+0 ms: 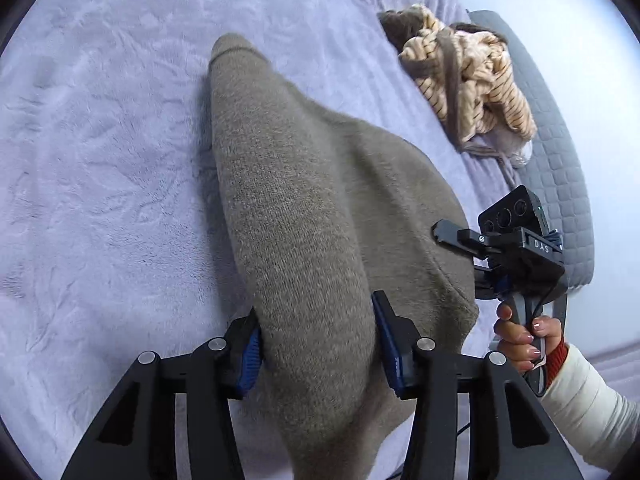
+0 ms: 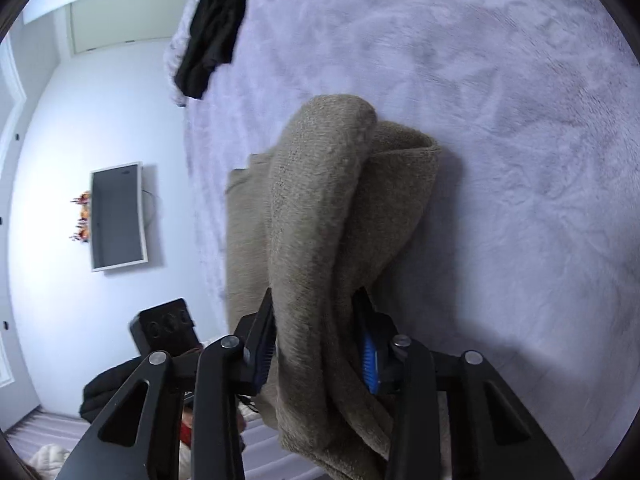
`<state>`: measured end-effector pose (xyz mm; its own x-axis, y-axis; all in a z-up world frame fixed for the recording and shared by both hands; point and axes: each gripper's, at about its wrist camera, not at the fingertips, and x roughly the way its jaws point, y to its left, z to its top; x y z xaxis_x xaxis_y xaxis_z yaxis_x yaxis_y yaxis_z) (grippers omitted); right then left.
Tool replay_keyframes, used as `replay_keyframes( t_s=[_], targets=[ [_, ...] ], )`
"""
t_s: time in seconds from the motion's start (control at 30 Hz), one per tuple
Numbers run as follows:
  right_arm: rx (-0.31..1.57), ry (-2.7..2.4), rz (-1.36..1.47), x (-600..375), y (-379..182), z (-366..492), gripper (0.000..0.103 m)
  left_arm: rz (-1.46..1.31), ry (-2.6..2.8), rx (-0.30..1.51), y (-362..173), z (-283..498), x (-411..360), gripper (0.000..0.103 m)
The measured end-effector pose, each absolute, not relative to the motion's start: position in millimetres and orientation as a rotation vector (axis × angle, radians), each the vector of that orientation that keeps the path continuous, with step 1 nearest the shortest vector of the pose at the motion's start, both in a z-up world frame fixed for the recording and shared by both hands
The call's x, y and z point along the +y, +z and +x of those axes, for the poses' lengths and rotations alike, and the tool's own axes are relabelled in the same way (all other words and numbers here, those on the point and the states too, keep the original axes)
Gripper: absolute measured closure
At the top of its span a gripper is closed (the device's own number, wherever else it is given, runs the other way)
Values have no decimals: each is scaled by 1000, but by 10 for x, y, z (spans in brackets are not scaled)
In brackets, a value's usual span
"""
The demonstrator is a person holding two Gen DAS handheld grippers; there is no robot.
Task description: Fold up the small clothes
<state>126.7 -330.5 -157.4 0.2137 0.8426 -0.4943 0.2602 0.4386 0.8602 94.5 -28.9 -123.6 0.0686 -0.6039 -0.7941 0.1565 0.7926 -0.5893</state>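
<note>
sweater (image 1: 304, 216) hides gripper pads

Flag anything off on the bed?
Nothing damaged. Both claws, left claw and right claw, grip the taupe knit garment. A striped garment lies crumpled at the bed edge; a black garment hangs over another edge.

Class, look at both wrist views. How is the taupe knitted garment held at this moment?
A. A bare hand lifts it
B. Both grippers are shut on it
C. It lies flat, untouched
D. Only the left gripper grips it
B: the taupe garment runs between the fingers of the left gripper, and the right gripper clamps it too.
</note>
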Motion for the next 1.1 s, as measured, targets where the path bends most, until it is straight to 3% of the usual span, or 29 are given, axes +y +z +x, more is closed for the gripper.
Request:
replay_keyframes(
  t_s=[0.3, 0.53, 0.67, 0.87, 0.9, 0.93, 1.1],
  targets=[
    [1259, 700, 1153, -2860, -1056, 1083, 66, -397, -568, 1362, -941, 587, 99, 53],
    [1402, 402, 1021, -2868, -1466, 709, 63, -221, -360, 1443, -1322, 234, 478, 52],
    [1423, 208, 872, -3030, -1390, 527, 63, -159, -296, 1391, -1159, 150, 534, 34],
    [1316, 293, 735, -2730, -810, 510, 63, -49, -253, 1339, -971, 56, 467, 31],
    [1312, 342, 708, -2569, -738, 534, 63, -28, -241, 1329, -937, 65, 442, 14],
    [1316, 369, 683, -2447, -708, 546, 63, -8, -228, 1318, -905, 52, 439, 7],
    [1417, 310, 472, -2050, -1016, 483, 67, 25, -181, 1296, -829, 35, 377, 5]
  ],
)
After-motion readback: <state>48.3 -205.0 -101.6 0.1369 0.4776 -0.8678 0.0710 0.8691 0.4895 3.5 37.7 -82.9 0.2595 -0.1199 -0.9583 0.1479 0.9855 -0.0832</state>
